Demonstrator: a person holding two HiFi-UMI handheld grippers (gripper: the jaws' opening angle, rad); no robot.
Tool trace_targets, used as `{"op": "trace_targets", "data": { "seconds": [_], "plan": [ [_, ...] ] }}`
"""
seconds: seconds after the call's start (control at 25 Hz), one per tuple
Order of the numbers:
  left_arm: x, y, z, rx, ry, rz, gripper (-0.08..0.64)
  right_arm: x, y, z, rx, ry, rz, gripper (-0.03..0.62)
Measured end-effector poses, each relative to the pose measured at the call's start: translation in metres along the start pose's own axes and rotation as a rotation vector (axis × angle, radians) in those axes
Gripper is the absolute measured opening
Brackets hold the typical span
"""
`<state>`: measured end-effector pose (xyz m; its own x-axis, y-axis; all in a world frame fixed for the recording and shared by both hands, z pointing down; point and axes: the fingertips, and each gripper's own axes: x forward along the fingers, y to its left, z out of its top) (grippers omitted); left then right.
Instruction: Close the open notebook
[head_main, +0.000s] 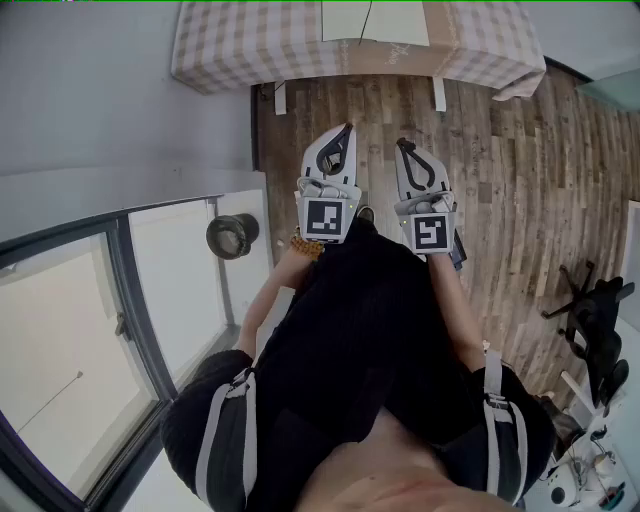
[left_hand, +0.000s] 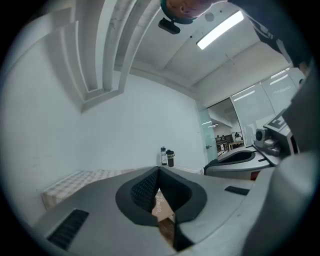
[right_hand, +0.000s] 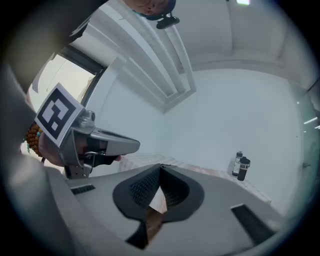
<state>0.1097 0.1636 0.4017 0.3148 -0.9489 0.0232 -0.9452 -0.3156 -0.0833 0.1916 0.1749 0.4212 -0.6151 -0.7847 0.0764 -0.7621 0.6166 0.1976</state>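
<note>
A table (head_main: 240, 45) draped in a pale checked cloth stood on white legs on a wood-plank floor (head_main: 500, 170). A pale notebook (head_main: 350, 20) lay open and flat on the cloth, beside a brown strip (head_main: 440, 22). Two small bottles (left_hand: 166, 157) stood upright together on the cloth, near the wall.

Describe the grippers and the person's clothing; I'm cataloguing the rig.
The left gripper and right gripper have pale grey shells and black textured jaws. Each carries a cube with black-and-white square markers. The person wears a black top and a brown beaded bracelet on the left wrist.
</note>
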Motion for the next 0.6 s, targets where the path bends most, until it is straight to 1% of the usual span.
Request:
{"op": "trace_targets", "data": {
  "seconds": [0.2, 0.44, 0.6],
  "plan": [
    [0.015, 0.001, -0.007, -0.001, 0.007, -0.012, 0.005, 0.008, -0.01, -0.011, 0.048, 0.03, 0.004, 0.006],
    [0.032, 0.014, -0.016, -0.015, 0.022, -0.016, 0.005, 0.033, -0.014, -0.014, 0.026, 0.035, 0.043, 0.006],
    [0.044, 0.025, -0.018, -0.019, 0.035, -0.016, 0.005, 0.049, -0.02, -0.016, 0.02, 0.055, 0.051, 0.006]
  ]
}}
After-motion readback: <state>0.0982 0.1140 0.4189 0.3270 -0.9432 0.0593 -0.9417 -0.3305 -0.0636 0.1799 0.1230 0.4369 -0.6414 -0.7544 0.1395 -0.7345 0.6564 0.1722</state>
